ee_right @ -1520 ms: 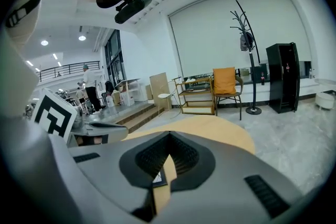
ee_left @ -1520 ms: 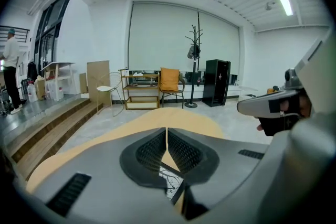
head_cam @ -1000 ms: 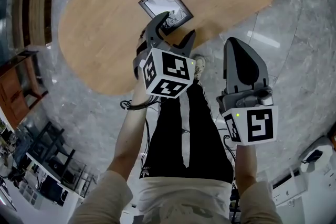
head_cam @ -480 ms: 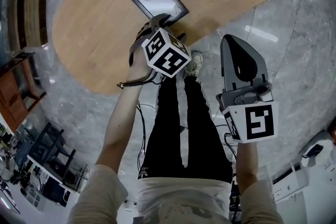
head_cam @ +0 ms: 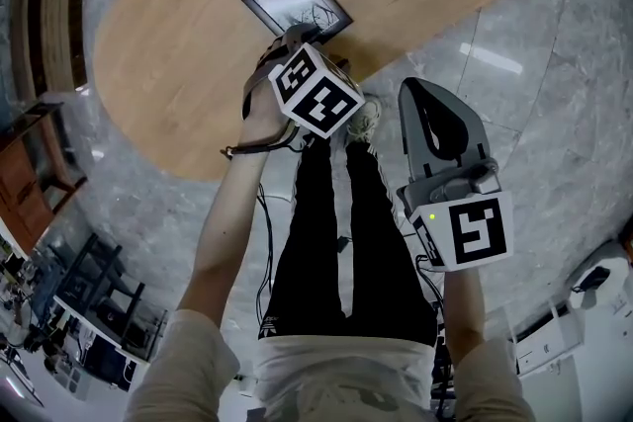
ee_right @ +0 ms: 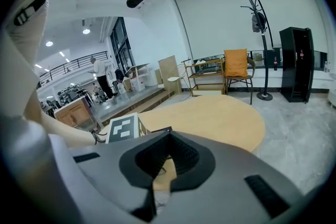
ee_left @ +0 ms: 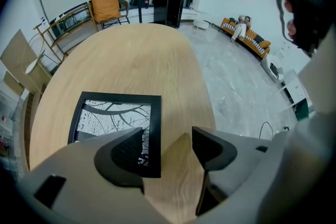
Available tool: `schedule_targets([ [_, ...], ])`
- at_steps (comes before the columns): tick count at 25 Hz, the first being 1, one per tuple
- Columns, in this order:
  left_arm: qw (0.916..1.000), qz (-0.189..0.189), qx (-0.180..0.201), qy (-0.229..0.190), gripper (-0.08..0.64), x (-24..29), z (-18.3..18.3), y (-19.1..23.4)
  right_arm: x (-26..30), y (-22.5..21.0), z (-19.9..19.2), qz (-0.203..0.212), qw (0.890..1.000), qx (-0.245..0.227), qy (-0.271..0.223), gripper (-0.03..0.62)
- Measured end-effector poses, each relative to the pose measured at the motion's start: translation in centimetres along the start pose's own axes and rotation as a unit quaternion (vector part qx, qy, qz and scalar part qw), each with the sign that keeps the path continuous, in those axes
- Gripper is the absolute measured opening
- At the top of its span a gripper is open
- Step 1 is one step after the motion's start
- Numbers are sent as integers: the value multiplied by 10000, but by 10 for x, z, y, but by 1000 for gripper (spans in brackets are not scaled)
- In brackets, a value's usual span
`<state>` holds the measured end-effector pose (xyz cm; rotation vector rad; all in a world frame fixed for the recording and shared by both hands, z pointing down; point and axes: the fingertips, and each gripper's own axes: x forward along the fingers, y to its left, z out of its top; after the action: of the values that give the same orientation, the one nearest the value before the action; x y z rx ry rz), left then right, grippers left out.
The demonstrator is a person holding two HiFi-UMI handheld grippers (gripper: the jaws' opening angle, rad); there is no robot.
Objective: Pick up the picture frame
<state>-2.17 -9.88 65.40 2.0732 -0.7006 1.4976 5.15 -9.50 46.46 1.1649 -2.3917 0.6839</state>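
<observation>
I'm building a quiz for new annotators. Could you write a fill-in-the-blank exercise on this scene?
1. The picture frame lies flat on the wooden ___.
2. The jaws of the left tool, open or shut, are ___.
3. The jaws of the right tool, open or shut, are ___.
4. The frame's border is coloured ___.

Missing words: table; open; shut; black.

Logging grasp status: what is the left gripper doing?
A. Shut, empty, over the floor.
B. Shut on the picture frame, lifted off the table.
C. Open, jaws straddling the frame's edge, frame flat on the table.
C: the left gripper has its jaws apart, one over the picture frame and one over bare table, and the frame lies flat.
</observation>
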Motion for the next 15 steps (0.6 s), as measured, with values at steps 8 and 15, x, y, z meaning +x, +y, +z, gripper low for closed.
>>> schedule_targets([
  [8, 9998, 176, 44, 106, 299, 4, -2, 3, 2, -3, -4, 20, 10000, 92, -12, 5],
  [15, 9999, 19, 100, 89, 293, 5, 0, -10, 0, -3, -14, 73, 9999, 111, 99, 5],
])
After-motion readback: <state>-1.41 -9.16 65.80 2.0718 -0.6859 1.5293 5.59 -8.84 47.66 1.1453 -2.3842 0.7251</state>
